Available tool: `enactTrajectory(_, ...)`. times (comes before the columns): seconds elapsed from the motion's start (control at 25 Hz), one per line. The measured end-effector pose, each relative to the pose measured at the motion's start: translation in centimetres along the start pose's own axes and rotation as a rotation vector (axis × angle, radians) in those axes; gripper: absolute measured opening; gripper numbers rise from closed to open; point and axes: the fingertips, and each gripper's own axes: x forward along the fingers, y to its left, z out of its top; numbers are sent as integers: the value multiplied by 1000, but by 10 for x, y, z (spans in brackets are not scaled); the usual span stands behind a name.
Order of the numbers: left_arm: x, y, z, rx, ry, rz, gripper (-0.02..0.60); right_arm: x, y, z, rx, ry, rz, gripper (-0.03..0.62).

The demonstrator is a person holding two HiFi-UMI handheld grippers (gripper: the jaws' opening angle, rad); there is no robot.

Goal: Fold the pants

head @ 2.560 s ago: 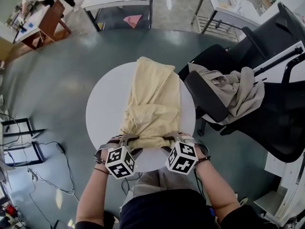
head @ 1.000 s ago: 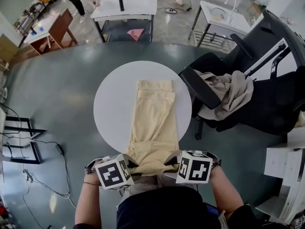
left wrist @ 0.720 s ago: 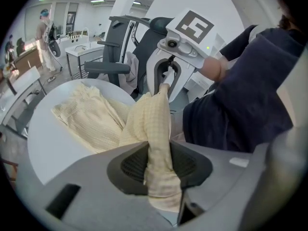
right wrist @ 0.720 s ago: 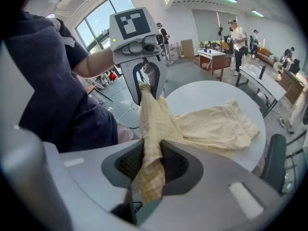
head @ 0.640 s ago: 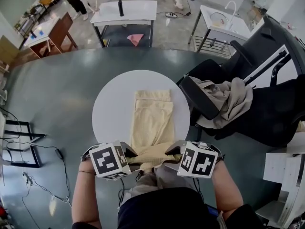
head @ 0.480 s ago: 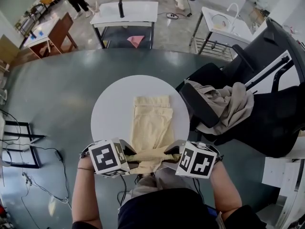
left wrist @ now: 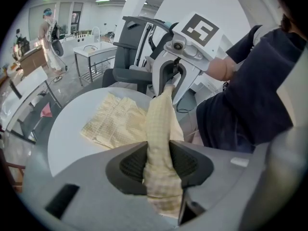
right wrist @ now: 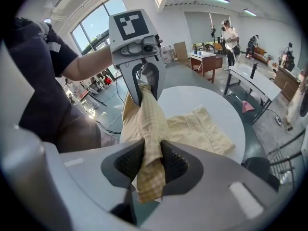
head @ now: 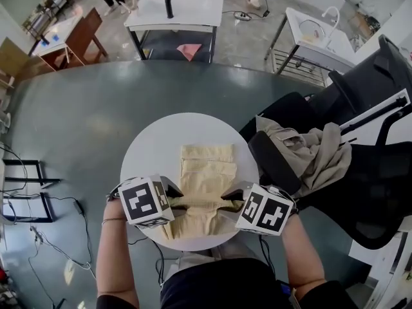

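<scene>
Seen from overhead, the pale yellow pants (head: 207,169) lie on the round white worktop (head: 145,153). A fold of them is stretched between the left hand-held gripper (head: 174,201) and the right hand-held gripper (head: 225,201).

In the left gripper view, the jaws are clenched on a bunched strip of the fabric, and the rest lies spread beyond them.

In the right gripper view, the jaws likewise pinch the fold's other end.

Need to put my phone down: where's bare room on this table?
The table is bare left of the pants to its rim, and beyond their far end. The right strip is narrower, beside the chair. Crowded near edge: left gripper and right gripper hold the pants.
</scene>
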Motion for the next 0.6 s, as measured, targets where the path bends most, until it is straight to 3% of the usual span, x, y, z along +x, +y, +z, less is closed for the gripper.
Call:
enactTrajectory(0.36, 21, 60, 11, 9, -63, 96, 171, 19, -57, -13, 32, 15, -55, 106)
enactTrajectory(0.52, 17, 85, 16, -3, -159, 214, 230, 27, -74, -14, 35, -4, -120, 117)
enactTrajectory(0.6, 8, 96, 23, -7, -221, 275, 239, 26, -88, -12, 50, -36, -195, 165)
